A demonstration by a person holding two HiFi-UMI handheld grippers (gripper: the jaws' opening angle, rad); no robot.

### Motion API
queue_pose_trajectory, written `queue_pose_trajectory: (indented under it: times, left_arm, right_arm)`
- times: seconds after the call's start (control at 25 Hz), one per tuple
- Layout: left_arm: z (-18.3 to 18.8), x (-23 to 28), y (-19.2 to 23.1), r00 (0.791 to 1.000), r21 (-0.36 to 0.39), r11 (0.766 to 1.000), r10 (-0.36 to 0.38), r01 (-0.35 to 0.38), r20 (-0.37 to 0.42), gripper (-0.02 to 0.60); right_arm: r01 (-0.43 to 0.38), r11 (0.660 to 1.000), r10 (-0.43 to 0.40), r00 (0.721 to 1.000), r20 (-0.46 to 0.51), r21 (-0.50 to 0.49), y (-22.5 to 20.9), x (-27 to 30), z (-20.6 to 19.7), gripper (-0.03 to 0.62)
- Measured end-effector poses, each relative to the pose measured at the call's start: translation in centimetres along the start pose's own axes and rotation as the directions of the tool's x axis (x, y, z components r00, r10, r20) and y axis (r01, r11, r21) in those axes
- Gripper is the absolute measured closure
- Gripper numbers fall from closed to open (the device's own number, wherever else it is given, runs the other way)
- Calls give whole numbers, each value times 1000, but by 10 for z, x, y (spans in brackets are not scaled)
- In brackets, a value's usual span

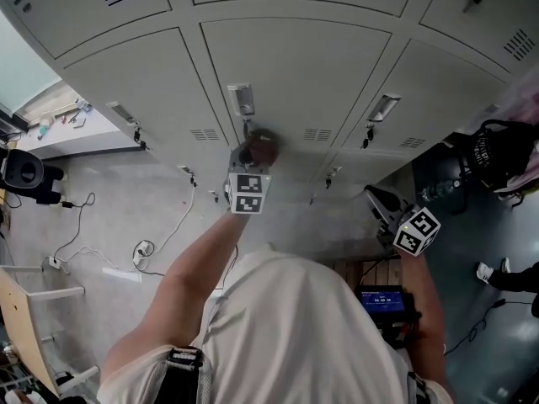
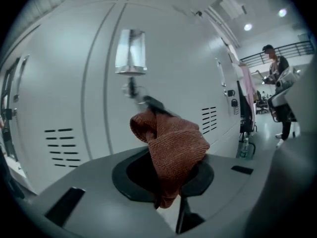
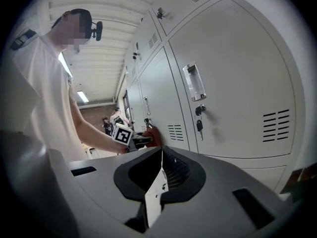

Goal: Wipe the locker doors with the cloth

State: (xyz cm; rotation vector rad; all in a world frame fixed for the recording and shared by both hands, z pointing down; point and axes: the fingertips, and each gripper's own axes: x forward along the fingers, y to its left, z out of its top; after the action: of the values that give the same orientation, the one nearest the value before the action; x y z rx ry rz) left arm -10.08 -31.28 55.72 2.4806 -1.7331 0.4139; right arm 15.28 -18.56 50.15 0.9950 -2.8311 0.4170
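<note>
A rust-red cloth (image 2: 171,148) is bunched in my left gripper (image 2: 166,180), which is shut on it. In the head view that cloth (image 1: 258,149) is pressed near the middle grey locker door (image 1: 295,66), just below its recessed handle (image 1: 242,100). The handle (image 2: 131,51) and a key (image 2: 132,89) sit right above the cloth in the left gripper view. My right gripper (image 1: 383,204) hangs lower at the right, away from the doors, jaws together with nothing between them (image 3: 161,167). From the right gripper view the cloth (image 3: 151,134) shows small at the left.
More grey locker doors (image 1: 135,82) run left and right, each with a handle and vents; one (image 3: 233,78) with a key in its lock (image 3: 199,125) faces the right gripper. Cables (image 1: 152,247) lie on the floor at left. A person (image 2: 277,78) stands far off at right.
</note>
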Motion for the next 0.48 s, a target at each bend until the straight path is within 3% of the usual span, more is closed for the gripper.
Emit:
queue_pose_trajectory:
  times: [0.36,0.48]
  left_arm:
    - [53,49,-154,981,17,981,-195,194,17,515]
    - [70,57,-185,970,37,970,-242,241,20,515]
  right_arm:
    - [134,989,-137,989,55,53,-7,-61,-3,576]
    - [164,984,-168,984,61,69,-8,-73,-8,576]
